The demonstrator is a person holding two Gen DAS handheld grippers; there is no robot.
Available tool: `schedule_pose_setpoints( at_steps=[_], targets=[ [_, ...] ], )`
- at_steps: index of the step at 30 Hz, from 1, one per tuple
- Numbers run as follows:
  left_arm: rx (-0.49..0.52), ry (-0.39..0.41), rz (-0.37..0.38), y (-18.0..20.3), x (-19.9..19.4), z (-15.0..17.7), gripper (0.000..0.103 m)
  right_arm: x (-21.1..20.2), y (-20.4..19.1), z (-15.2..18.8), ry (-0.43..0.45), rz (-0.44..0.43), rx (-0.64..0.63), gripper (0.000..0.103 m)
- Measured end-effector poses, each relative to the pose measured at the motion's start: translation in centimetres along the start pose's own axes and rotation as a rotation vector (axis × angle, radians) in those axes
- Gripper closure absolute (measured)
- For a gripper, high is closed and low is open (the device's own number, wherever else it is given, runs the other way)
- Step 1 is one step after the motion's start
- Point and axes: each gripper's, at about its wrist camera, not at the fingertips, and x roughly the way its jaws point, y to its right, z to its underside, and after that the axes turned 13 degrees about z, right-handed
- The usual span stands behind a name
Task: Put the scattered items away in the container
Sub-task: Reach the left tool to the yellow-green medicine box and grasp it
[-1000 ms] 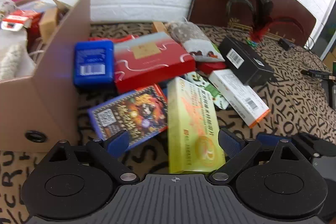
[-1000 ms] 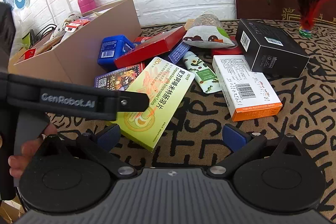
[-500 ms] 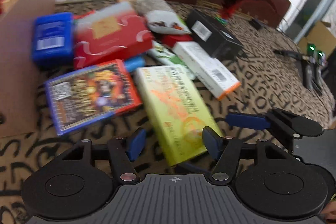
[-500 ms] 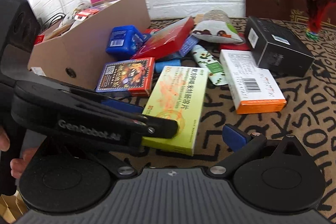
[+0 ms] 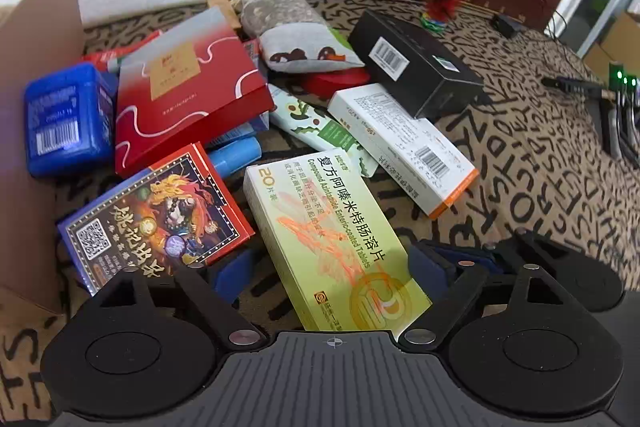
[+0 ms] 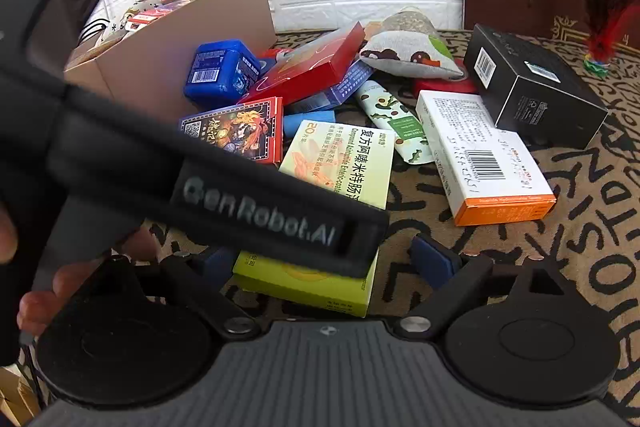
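Observation:
A yellow-green tablet box (image 5: 332, 239) lies flat on the patterned cloth, its near end between the fingers of my left gripper (image 5: 332, 269). The jaws are opening and the pads stand a little off the box's sides. In the right wrist view the same tablet box (image 6: 344, 155) sits under the left gripper's black body (image 6: 256, 207), which crosses the frame. My right gripper (image 6: 324, 261) is closing, still wide, around the box's near end without pressing on it. The cardboard container (image 6: 180, 59) stands at the left, with several items inside.
Scattered behind lie a card-game box (image 5: 156, 223), a red flat box (image 5: 188, 83), a blue tub (image 5: 68, 119), a white and orange carton (image 5: 404, 147), a black box (image 5: 416, 67), a cloth pouch (image 5: 304, 43) and a feather shuttlecock (image 5: 440, 7). Cables lie at the far right.
My left gripper has swung right and down over the tablet box, its jaws narrowing and then widening. Its body now crosses the right wrist view. The right jaws have narrowed slightly.

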Motion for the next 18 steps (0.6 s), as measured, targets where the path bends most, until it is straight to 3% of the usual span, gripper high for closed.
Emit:
schedule_pose_setpoints(
  at_steps=[5,8,13,15,18],
  targets=[
    [0.045,-0.049,-0.025,0.6,1.0,-0.8,0.007,0.4,-0.1,-0.1,0.018,0.004,-0.005,0.01],
    [0.092,-0.042,-0.04,0.9,1.4,-0.6,0.012,0.8,-0.2,-0.1,0.029,0.009,-0.021,0.01],
    [0.048,0.02,-0.018,0.3,0.7,0.0,0.018,0.2,-0.6,0.2,0.037,0.005,-0.075,0.022],
    [0.027,0.031,-0.006,0.1,0.1,0.2,0.025,-0.1,-0.8,0.2,0.031,0.009,-0.089,0.029],
    [-0.019,0.07,0.03,-0.6,-0.7,1.1,0.03,-0.4,-0.7,0.5,0.032,0.001,-0.077,0.03]
  ],
)
